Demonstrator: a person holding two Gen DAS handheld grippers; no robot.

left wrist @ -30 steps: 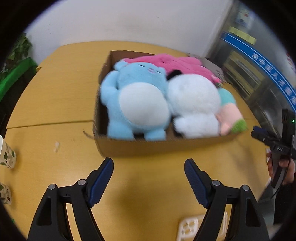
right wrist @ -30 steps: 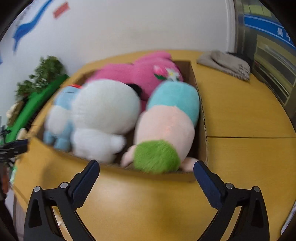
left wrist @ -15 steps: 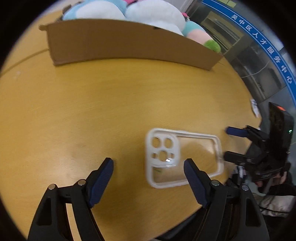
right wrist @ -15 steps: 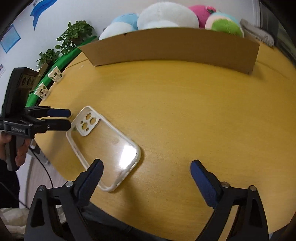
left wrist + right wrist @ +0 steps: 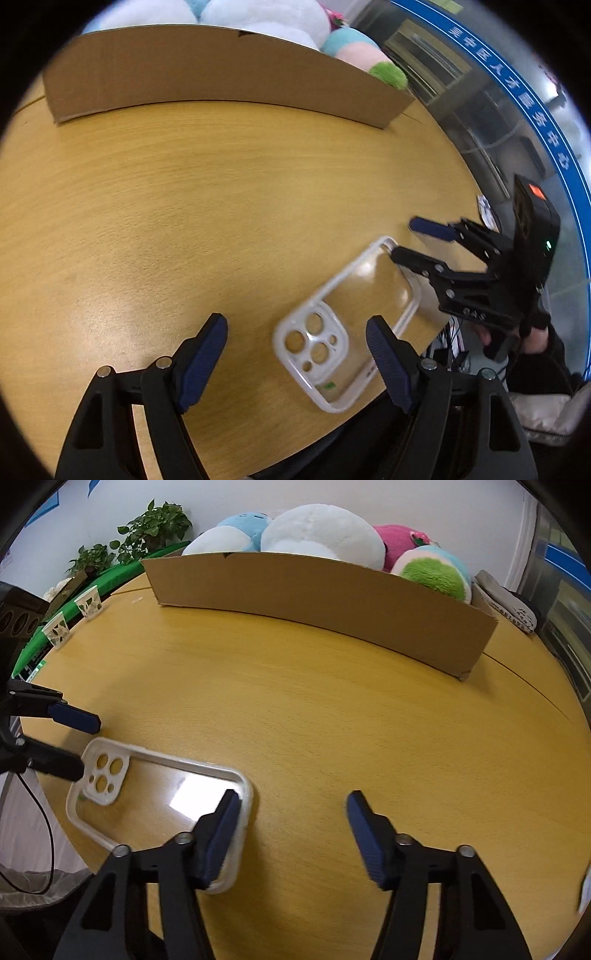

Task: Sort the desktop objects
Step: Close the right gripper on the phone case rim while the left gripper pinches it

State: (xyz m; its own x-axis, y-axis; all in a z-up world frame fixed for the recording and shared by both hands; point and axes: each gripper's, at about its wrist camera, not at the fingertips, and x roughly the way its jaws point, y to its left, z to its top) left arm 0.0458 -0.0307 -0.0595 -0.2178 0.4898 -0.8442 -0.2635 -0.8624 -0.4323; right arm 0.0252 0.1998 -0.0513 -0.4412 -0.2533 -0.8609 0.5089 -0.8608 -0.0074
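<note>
A clear rectangular phone case with a white rim and a cut-out camera panel (image 5: pixel 345 325) lies flat at the near edge of the round, yellow wood-grain bench (image 5: pixel 184 206), one long side running out over that edge. Around the case's camera end the left tool (image 5: pixel 295 350) stands spread, one blue ribbed pad on each side and neither touching it. At the case's other end the right tool (image 5: pixel 291 830) is closing: one pad sits on or just over the white rim, which of the two cannot be told, and the other is over bare wood well clear of the case, so nothing is pinched. Beyond the case, across an open stretch of bench, a long brown cardboard box (image 5: pixel 332 594) holds plush toys: a light blue one (image 5: pixel 243 522), a big white one (image 5: pixel 321 531), a pink one (image 5: pixel 400 542), and a pastel one with a green tuft (image 5: pixel 434 572). Left of the case, at the bench's rim, two small patterned paper cups (image 5: pixel 72 618) stand before a green ledge with leafy potted plants (image 5: pixel 147 528) against a white wall. Right of the box lies a grey folded cloth (image 5: pixel 508 600). Past the bench on the case's right side a glass wall carries a blue band with white characters (image 5: pixel 517 96).
</note>
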